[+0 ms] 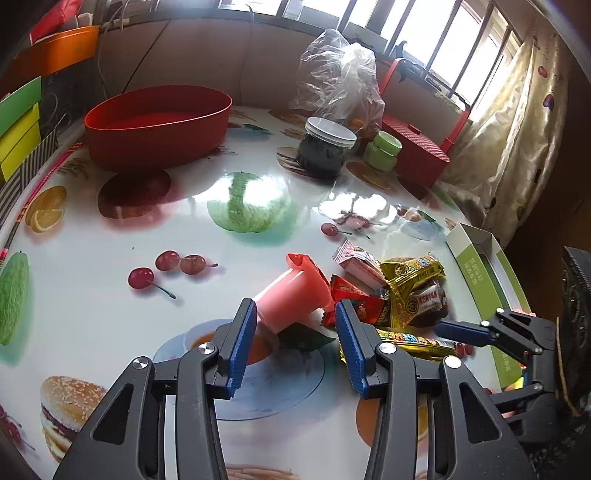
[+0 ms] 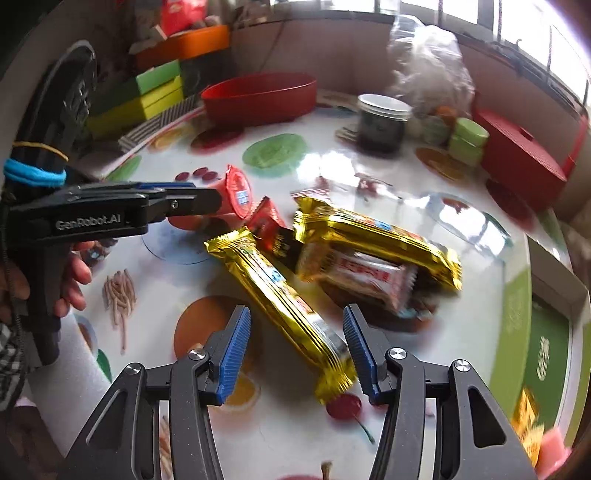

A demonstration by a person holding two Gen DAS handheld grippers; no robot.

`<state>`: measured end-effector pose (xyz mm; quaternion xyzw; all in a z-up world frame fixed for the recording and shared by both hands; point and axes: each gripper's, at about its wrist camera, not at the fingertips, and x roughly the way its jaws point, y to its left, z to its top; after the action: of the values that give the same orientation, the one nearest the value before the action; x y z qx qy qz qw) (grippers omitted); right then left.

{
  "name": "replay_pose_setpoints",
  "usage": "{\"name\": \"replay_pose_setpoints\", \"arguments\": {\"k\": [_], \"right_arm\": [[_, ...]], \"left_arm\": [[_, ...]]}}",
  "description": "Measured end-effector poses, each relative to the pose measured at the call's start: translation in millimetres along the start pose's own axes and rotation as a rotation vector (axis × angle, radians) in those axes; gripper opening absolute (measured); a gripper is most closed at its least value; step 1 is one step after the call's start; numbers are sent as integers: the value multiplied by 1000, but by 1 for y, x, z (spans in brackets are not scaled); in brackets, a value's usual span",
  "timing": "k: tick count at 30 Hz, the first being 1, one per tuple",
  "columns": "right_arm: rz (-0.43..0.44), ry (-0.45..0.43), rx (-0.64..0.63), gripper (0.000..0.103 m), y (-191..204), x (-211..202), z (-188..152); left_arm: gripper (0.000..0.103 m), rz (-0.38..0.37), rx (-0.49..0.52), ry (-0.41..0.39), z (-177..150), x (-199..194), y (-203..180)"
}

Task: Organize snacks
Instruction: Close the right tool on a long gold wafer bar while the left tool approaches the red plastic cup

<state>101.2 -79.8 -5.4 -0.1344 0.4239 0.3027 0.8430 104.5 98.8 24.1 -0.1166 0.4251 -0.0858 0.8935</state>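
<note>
A pink jelly cup [image 1: 291,295] lies on its side on the glossy fruit-printed table [image 1: 110,240], its foil lid end pointing toward the snack pile and the right edge, its base toward the left gripper [image 1: 293,314]. That gripper's blue-padded jaws bracket the cup's base; whether the pads press on it cannot be told. In the right wrist view the cup appears at the tip of the left gripper, a hand [image 2: 70,280] below on its handle. The right gripper [image 2: 295,321] hangs with jaws apart over a long gold-wrapped bar [image 2: 280,295], whose long axis runs diagonally from the pile toward the near edge; the pads do not touch it. A second gold packet [image 2: 376,236], a red wrapper [image 2: 267,221] and a white-wrapped sweet [image 2: 369,278] lie heaped beside it. Toward the far edge stand a red oval tub [image 1: 159,122], a white-lidded jar [image 1: 325,147], a green pot [image 1: 384,149] and a clear plastic bag [image 1: 340,77]. A green-and-white box [image 1: 476,266] sits at the right edge, below barred windows [image 1: 424,33].
</note>
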Motion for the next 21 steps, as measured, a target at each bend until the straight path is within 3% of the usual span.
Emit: {"name": "replay_pose_setpoints", "arguments": {"k": [7,11,14,21], "right_arm": [[-21,23,-36,52,7,14,4],[-16,9,11,52,4,14,2],[-32,1,22,46,5,11,-1],[-35,-4,13,28,8,5,-10]], "left_arm": [[45,21,27,-5,4,-1,2],[46,33,52,-4,8,0,0],[52,23,101,-1,10,1,-4],[52,33,167,16,14,10,-9]]}}
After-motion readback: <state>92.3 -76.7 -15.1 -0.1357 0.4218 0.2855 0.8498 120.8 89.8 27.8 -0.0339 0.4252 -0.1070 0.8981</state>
